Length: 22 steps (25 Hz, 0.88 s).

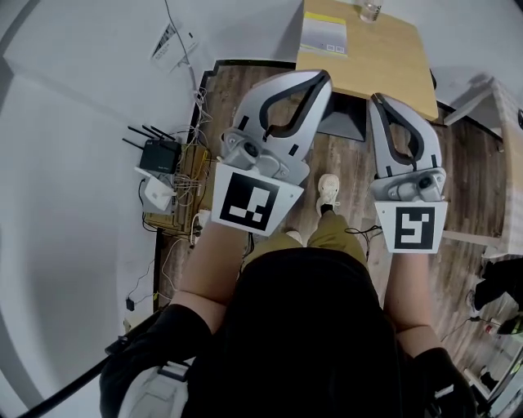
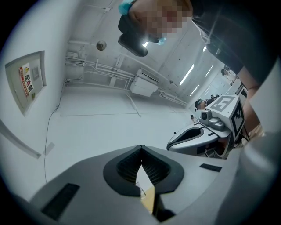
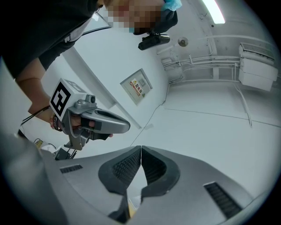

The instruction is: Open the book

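Task not started. Book [image 1: 324, 36] lies shut on the far table [image 1: 389, 59], at its left end, with a glass [image 1: 370, 10] beyond it. Neither gripper is near it, so everything is left: reach the table, catch the cover, lift it over.

Person stands on the wood floor [image 1: 343, 159], well short of the table, arms out front. Left gripper [image 2: 141, 151] and right gripper [image 3: 141, 150] are side by side, pointing toward the table and tilted slightly up. Both have jaws pressed together with nothing between them.
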Tool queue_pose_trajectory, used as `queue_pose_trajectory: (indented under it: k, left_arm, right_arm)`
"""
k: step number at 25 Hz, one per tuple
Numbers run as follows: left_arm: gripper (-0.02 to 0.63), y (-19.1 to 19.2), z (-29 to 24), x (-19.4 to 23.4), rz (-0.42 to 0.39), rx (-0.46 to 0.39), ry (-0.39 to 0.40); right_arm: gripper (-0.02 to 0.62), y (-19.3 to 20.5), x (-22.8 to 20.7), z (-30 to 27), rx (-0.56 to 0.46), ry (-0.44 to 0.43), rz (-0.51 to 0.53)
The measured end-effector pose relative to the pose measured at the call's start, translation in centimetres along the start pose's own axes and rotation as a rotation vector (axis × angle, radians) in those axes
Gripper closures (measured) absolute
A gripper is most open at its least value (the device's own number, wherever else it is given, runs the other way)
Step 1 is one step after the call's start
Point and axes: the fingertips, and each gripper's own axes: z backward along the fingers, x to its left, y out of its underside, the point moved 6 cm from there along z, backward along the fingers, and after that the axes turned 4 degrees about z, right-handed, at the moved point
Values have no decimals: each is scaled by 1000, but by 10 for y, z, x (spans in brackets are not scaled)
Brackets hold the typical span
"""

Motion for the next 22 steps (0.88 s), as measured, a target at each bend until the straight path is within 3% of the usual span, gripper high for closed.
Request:
queue_pose_trajectory:
  k: [13,22]
  left_arm:
    - [595,74,-116,44,-40,96,9]
    - [595,119,-184,76,-32,140,-36]
  right_arm:
    - [565,92,-63,-89,-47,-90,-15]
    - [565,149,-110,-148,-76,-144,-17]
